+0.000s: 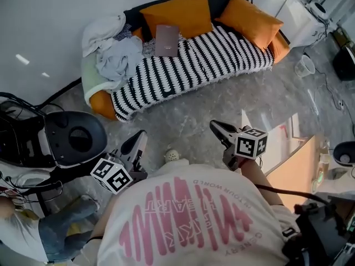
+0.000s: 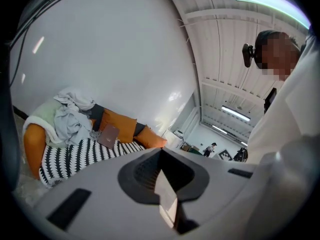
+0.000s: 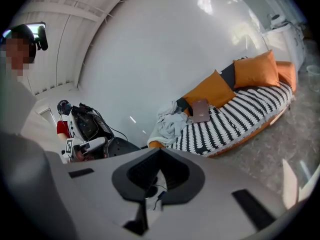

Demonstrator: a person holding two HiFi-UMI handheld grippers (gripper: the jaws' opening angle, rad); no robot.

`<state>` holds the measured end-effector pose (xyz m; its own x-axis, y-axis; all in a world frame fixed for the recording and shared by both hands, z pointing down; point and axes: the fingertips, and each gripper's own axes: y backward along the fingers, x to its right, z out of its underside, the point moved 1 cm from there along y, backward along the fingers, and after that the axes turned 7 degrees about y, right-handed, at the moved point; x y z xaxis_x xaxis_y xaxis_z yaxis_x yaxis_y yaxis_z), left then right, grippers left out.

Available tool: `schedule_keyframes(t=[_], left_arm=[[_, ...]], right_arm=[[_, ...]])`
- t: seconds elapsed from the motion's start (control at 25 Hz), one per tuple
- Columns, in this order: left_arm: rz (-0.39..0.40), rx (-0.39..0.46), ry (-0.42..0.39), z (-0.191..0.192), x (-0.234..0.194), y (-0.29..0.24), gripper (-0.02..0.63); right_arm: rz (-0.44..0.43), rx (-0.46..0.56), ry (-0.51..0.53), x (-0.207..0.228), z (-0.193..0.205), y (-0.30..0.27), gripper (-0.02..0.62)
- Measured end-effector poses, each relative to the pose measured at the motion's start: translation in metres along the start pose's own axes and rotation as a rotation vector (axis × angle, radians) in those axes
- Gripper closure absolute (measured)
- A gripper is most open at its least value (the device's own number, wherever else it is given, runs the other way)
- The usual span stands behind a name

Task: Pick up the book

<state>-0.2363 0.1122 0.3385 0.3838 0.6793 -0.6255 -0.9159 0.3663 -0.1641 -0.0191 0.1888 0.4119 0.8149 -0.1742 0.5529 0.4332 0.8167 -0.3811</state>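
Book is seen on the far sofa. It is set on the blk/white striped throw, at the foot of the left orange cushion. A 2nd orange cushion is placed to its right, and a heap of pale laundry to its left.

Book is kept well apart from both grippers, w/ grey stone floor between.

L gripper is held at near left, close to the person's shirt. In left gripper view L gripper is shown w/ jaws pressed together, nothing between them. Book is seen far off, to the left of the tips.

R gripper is held at near right. In right gripper view R gripper is shown w/ jaws likewise closed & empty. Book is seen far beyond, to the right.

A dark round machine is seen just left of L gripper.
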Motion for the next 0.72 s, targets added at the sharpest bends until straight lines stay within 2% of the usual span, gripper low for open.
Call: schedule_keyframes(t=[0.44, 0.72], left_arm=[[0.025, -0.007, 0.012, -0.037, -0.043, -0.018, 0.598], [0.04, -0.012, 0.009, -0.05, -0.056, -0.028, 0.598]], right_arm=[[-0.019, -0.03, 0.016, -0.013, -0.022, -0.056, 0.586], [-0.023, -0.05, 0.007, -0.015, -0.022, -0.076, 0.586]])
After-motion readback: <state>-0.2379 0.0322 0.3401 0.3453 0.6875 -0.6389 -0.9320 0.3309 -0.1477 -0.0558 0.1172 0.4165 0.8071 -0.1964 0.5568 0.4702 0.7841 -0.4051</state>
